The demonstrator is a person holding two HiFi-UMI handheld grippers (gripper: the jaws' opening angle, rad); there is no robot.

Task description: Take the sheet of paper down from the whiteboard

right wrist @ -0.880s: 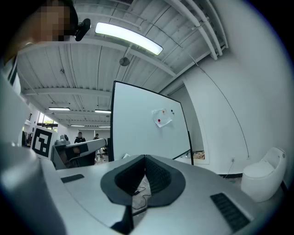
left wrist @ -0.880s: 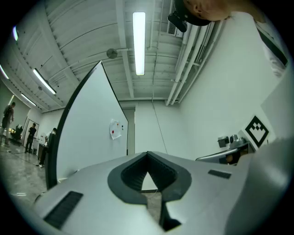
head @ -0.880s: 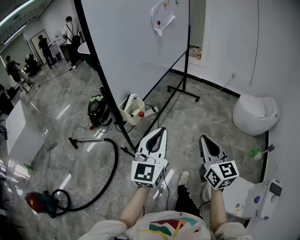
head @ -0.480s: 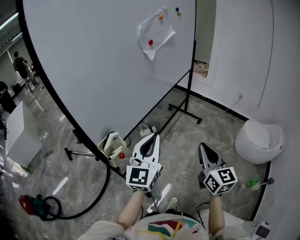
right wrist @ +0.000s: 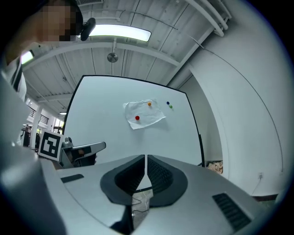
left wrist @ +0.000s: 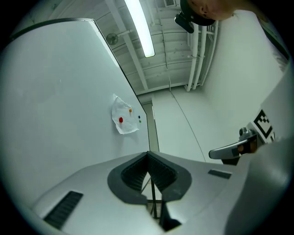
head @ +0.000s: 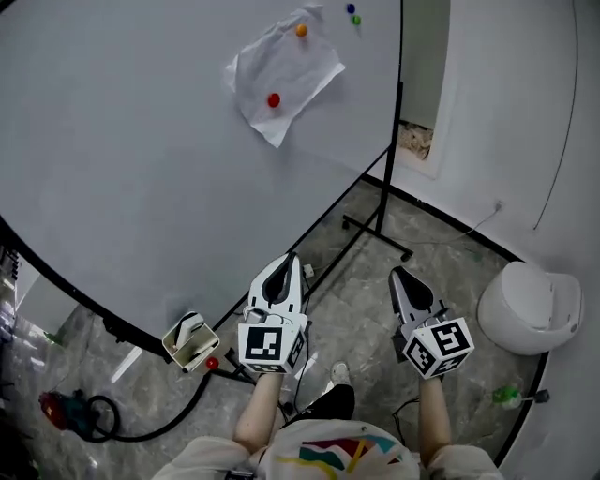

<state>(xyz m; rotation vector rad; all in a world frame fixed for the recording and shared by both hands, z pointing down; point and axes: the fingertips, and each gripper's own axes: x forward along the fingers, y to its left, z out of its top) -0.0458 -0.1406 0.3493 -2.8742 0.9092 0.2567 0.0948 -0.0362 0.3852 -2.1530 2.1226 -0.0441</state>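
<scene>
A crumpled white sheet of paper (head: 283,77) hangs high on the whiteboard (head: 141,169), pinned by a red magnet (head: 273,99) and an orange magnet (head: 301,30). The same sheet of paper (left wrist: 123,120) shows small in the left gripper view, and the sheet of paper (right wrist: 143,115) sits ahead in the right gripper view. My left gripper (head: 284,264) and right gripper (head: 398,277) are both shut and empty, held side by side low in the head view, well short of the board.
A blue magnet (head: 351,8) and a green magnet (head: 356,20) sit on the board right of the sheet. The board's black stand (head: 380,225) reaches across the floor. A white round bin (head: 528,307) stands at right, a small tray (head: 190,342) hangs at the board's lower edge.
The view has come closer to the whiteboard and tipped up: the sheet looks larger and lower in the head view. Both grippers stay shut, side by side.
</scene>
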